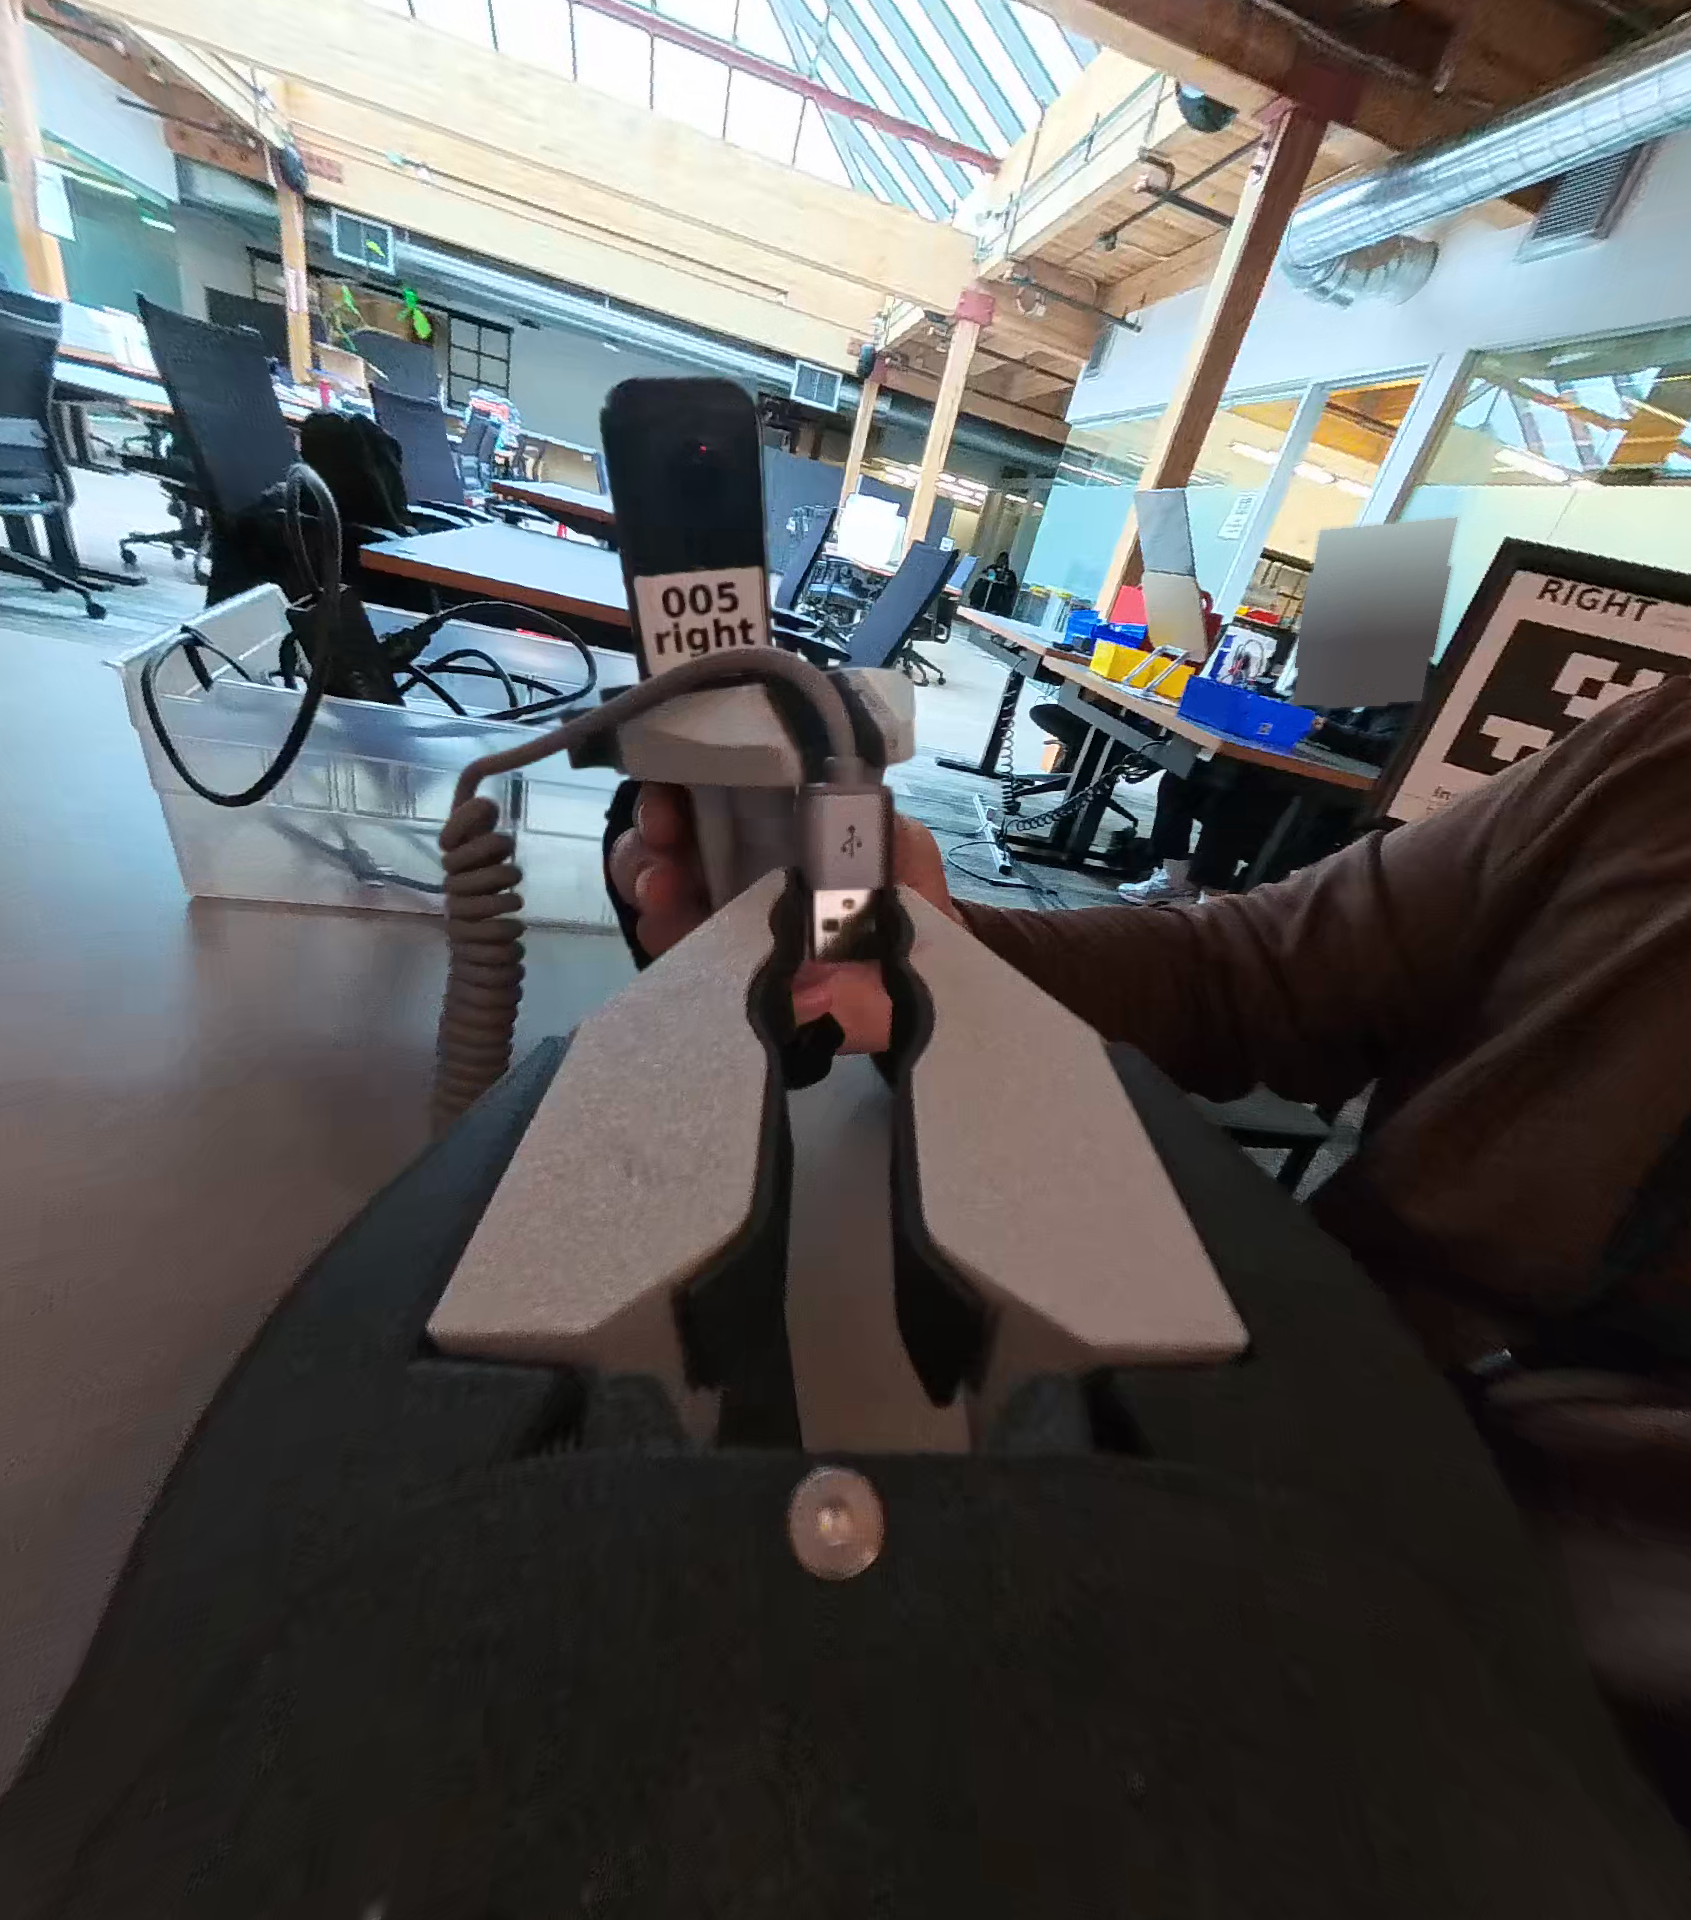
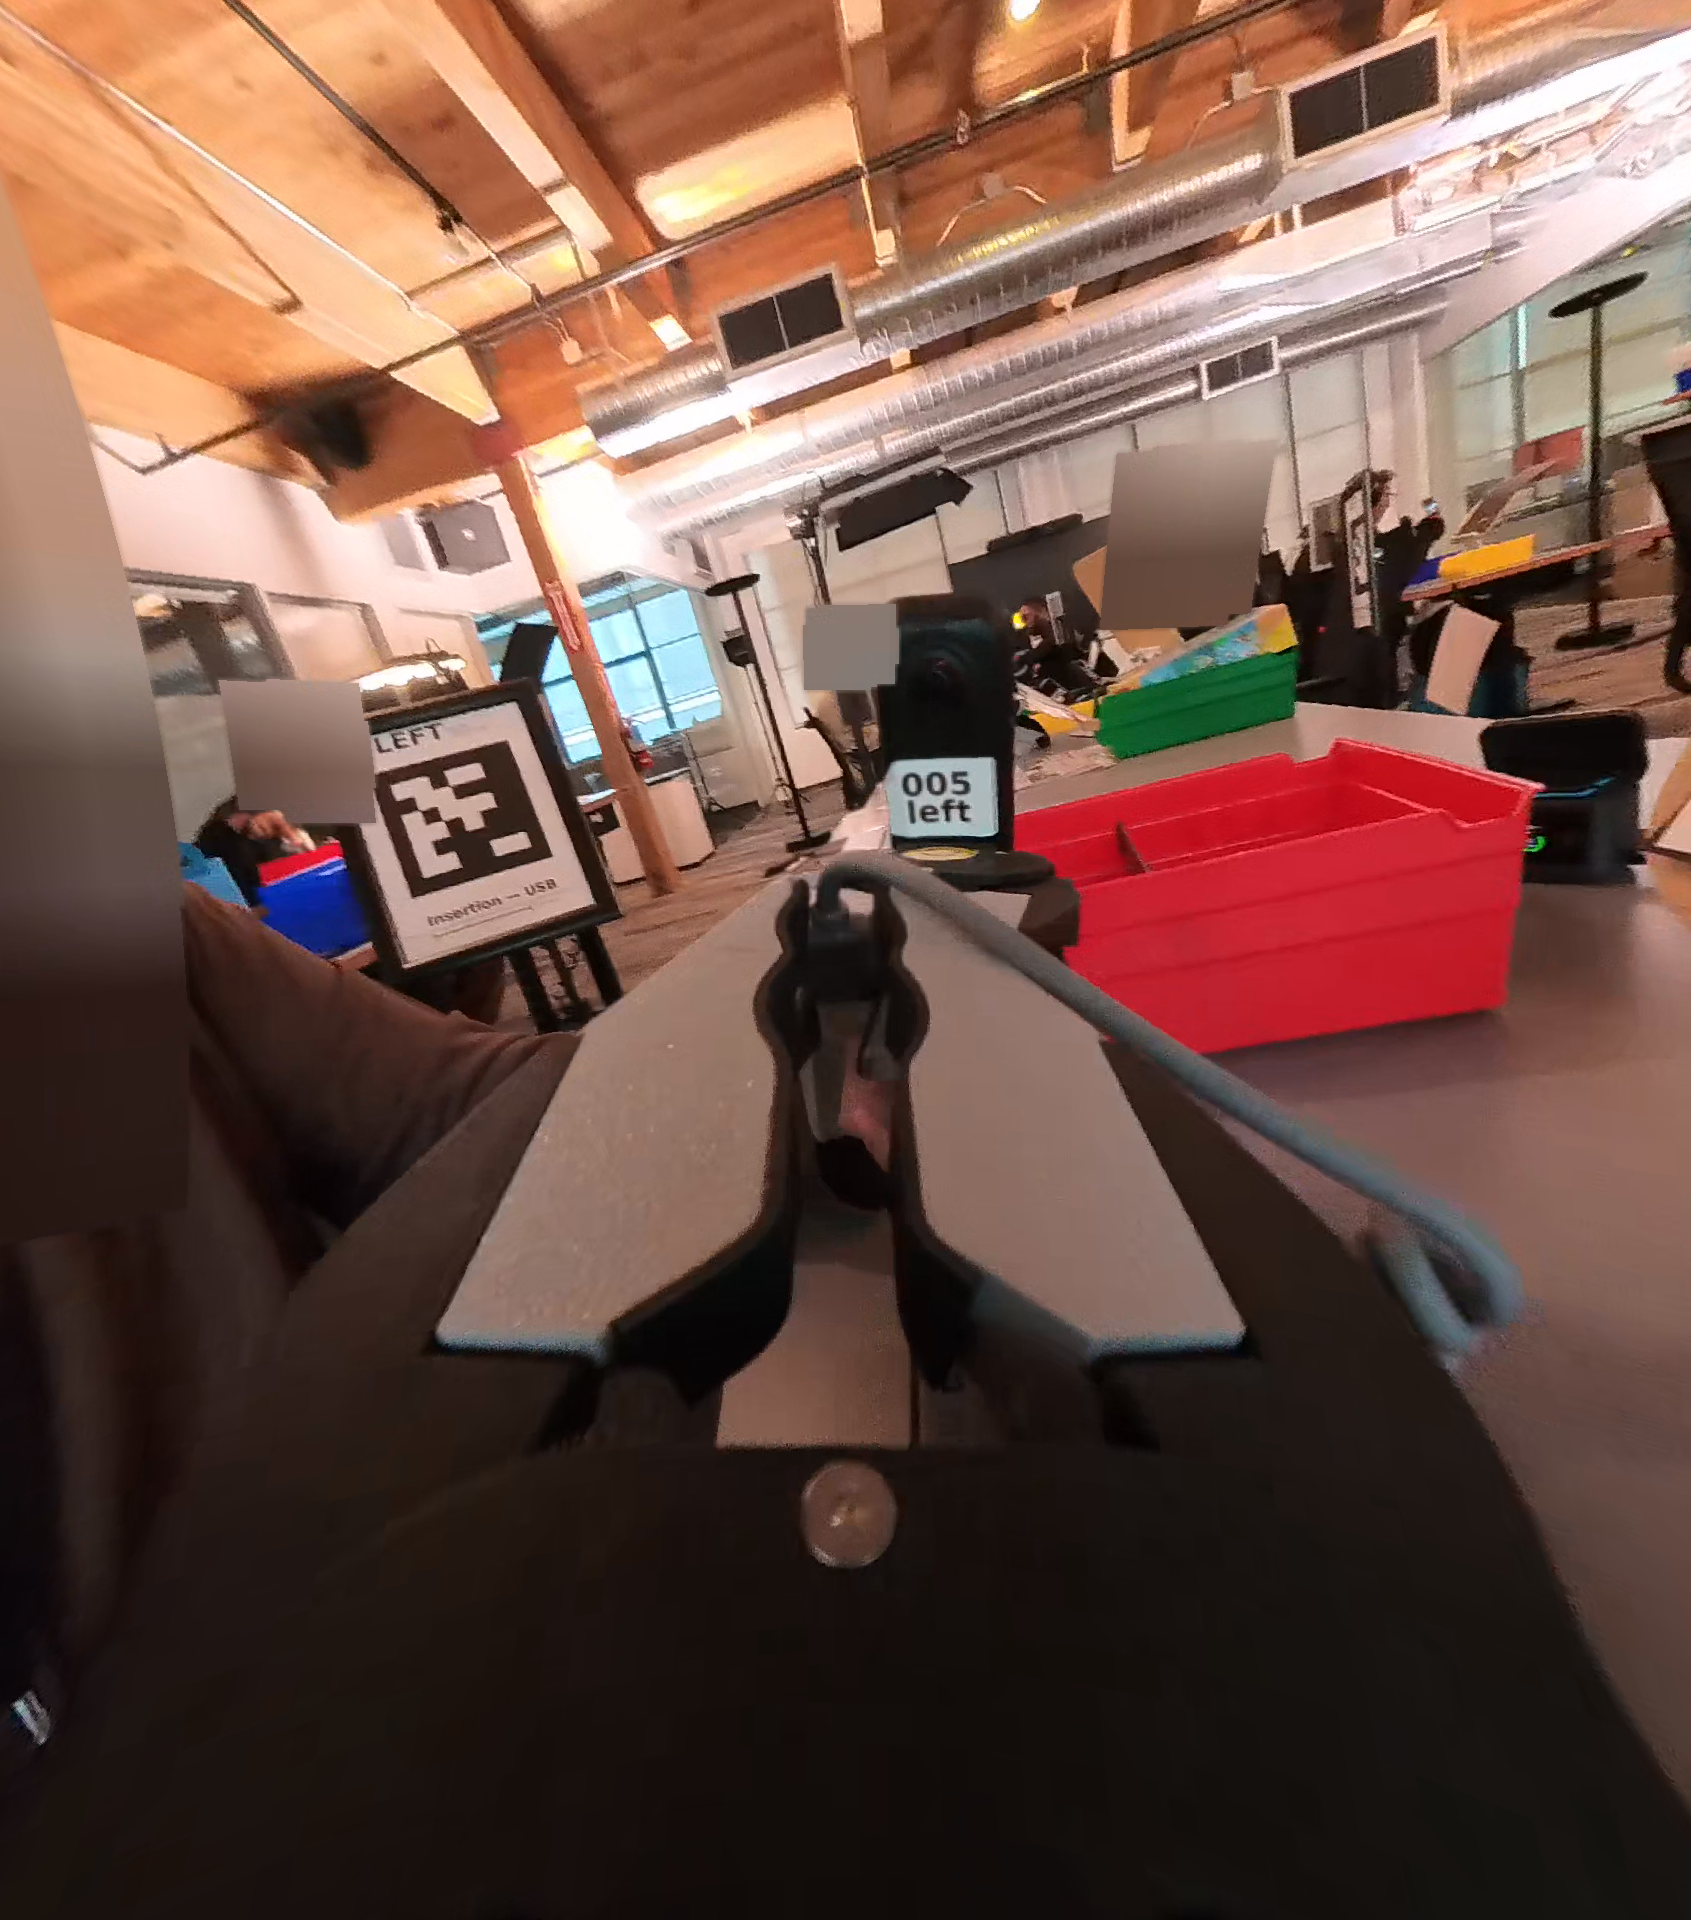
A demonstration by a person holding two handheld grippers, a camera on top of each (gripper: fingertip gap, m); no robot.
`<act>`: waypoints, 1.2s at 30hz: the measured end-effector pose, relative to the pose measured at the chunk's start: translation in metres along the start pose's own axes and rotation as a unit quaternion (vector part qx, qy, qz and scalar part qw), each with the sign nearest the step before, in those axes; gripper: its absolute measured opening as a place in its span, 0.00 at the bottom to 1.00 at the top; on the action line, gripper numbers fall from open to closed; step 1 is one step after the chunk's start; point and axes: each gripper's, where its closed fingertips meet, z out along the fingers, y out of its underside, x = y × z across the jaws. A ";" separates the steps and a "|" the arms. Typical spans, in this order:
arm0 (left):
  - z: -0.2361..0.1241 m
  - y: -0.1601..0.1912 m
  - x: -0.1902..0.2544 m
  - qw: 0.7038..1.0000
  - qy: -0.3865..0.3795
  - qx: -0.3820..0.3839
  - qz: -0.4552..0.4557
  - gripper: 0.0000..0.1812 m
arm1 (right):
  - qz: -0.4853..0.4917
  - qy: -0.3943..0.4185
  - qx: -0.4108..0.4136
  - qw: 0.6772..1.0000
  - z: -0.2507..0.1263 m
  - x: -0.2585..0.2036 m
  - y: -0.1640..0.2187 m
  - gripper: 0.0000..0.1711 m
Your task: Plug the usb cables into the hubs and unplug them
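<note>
In the left wrist view my left gripper point(image 1: 843, 920) points at my right gripper point(image 1: 820, 727), which faces it above the table. A silver USB plug point(image 1: 849, 842) hangs down from the right gripper. The plug's metal tip sits between my left fingertips, which are closed in on it. The grey cable point(image 1: 482, 935) coils down to the table. In the right wrist view my right gripper point(image 2: 843, 935) is shut on the plug's dark cable end, and the grey cable point(image 2: 1184, 1060) trails off to the right. No hub is in view.
A clear bin point(image 1: 353, 790) of black cables stands behind on the grey table point(image 1: 93, 1039). A red bin point(image 2: 1288, 894), a green bin point(image 2: 1194, 707) and a black case point(image 2: 1568, 790) are on the right. Marker boards point(image 1: 1589, 686) point(image 2: 467, 821) stand at the sides. A brown sleeve point(image 1: 1340, 935) is close. My two grippers' fingertips are within a few centimetres of each other.
</note>
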 end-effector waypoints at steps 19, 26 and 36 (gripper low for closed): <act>-0.007 0.017 -0.035 0.991 -0.101 -0.055 -0.061 0.16 | -0.095 0.166 -0.056 0.980 -0.022 0.033 0.005 0.02; -0.034 0.087 -0.031 0.937 -0.190 -0.284 -0.071 0.43 | -0.171 0.315 -0.117 0.926 -0.063 0.069 0.005 0.02; -0.086 0.143 -0.033 0.849 -0.247 -0.467 0.019 0.37 | -0.119 0.285 -0.064 0.949 -0.070 0.063 -0.007 0.02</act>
